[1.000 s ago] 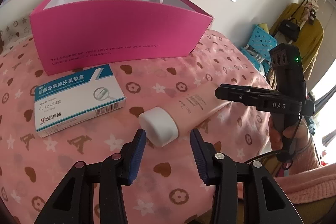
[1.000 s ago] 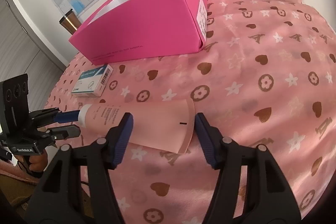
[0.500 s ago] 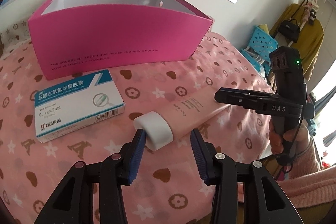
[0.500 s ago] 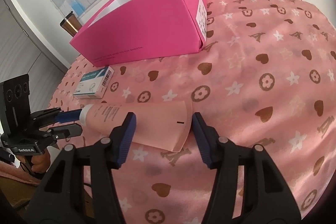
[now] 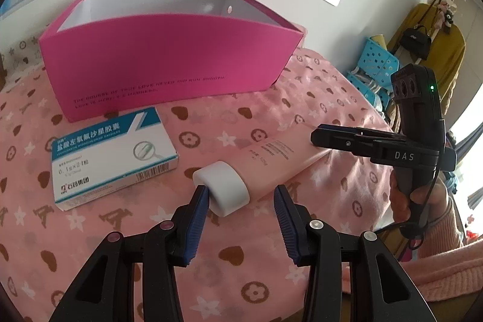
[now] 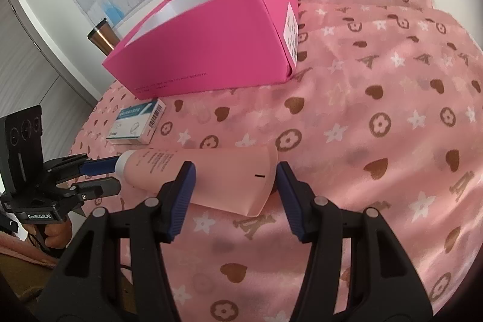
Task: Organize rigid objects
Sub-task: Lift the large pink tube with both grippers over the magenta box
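Observation:
A pink tube (image 5: 271,159) with a white cap (image 5: 222,190) lies on the pink patterned bedcover. My left gripper (image 5: 240,202) is open, its jaws on either side of the cap, the left pad touching it. My right gripper (image 6: 235,183) is open around the tube's flat crimped end (image 6: 241,180). The right gripper also shows in the left wrist view (image 5: 356,141) at the tube's far end. A white and blue medicine box (image 5: 111,153) lies left of the tube. An open pink box (image 5: 169,62) stands behind both.
The bedcover (image 6: 377,141) spreads wide to the right of the tube. A metal tumbler (image 6: 102,38) stands behind the pink box by the wall. A blue basket (image 5: 377,65) and hanging bags are off the bed's right side.
Both grippers have edged forward onto the tube. The cap now sits between my left jaws, and the crimped end sits deeper between my right jaws. The tube lies in the same place.

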Demonstrator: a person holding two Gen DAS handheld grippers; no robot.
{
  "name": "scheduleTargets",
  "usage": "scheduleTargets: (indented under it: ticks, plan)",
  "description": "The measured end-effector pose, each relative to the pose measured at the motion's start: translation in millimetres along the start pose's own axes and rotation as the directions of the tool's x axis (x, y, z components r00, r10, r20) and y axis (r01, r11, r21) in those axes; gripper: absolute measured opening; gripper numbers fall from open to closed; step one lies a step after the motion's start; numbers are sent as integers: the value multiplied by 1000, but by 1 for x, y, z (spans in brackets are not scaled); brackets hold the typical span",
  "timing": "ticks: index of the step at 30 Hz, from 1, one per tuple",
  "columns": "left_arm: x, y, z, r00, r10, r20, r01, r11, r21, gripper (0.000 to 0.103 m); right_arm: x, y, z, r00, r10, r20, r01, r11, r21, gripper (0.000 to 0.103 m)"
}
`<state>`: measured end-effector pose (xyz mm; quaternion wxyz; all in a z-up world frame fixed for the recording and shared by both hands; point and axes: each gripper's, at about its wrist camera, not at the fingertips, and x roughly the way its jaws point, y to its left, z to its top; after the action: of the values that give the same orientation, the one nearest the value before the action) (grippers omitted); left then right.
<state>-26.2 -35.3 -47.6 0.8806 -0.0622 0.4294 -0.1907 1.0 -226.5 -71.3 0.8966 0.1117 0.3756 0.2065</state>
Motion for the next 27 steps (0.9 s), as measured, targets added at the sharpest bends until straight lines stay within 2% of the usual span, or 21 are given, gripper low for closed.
scheduleTargets:
  ticks: [21, 27]
  plan:
    - [-29, -4, 34, 991, 13, 132, -18, 999, 38, 47, -31, 16, 36, 992, 21, 124, -13, 998, -64, 58]
    - [-40, -2, 52, 983, 35, 181, -44, 998, 47, 47, -38, 24, 54, 985, 33, 169, -17, 995, -93, 58]
